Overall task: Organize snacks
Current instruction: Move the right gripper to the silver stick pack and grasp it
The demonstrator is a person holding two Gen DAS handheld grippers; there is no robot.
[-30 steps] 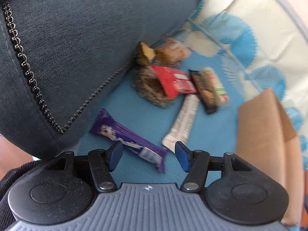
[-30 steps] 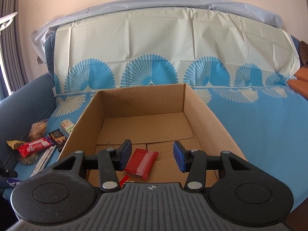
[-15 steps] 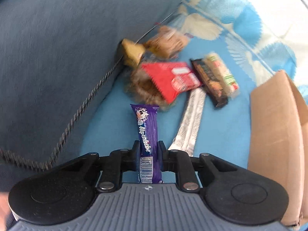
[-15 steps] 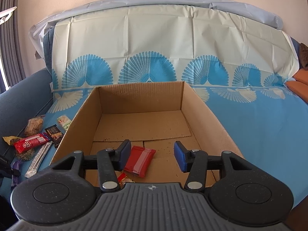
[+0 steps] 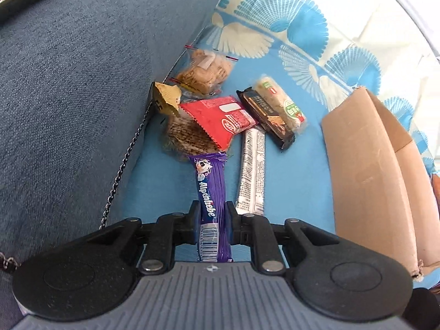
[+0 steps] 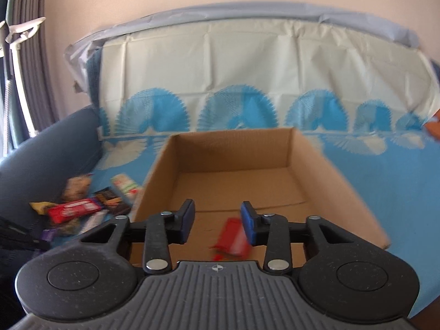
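Upholstery of a grey-blue sofa arm (image 5: 71, 104) fills the left of the left wrist view, its chain trim running down beside the blue patterned cover (image 5: 165, 192). Next along lies the snack pile: a clear bag of biscuits (image 5: 205, 70), a small yellow wrapper (image 5: 166, 97), a red wafer packet (image 5: 220, 119) resting on a brown cookie pack (image 5: 187, 137), a silver bar (image 5: 251, 170), and a dark bar (image 5: 265, 117) beside a pale green-labelled one (image 5: 280, 101). The left gripper (image 5: 211, 217) is clamped on the purple Alpenliebe bar (image 5: 210, 189), whose far end touches the cookie pack. Further right stands the cardboard box (image 5: 368, 170). In the right wrist view, the right gripper (image 6: 217, 217) holds nothing; its jaws have just been closing, with a gap left between them. It hangs over the box's near end, where a blurred red packet (image 6: 232, 238) lies on the box floor
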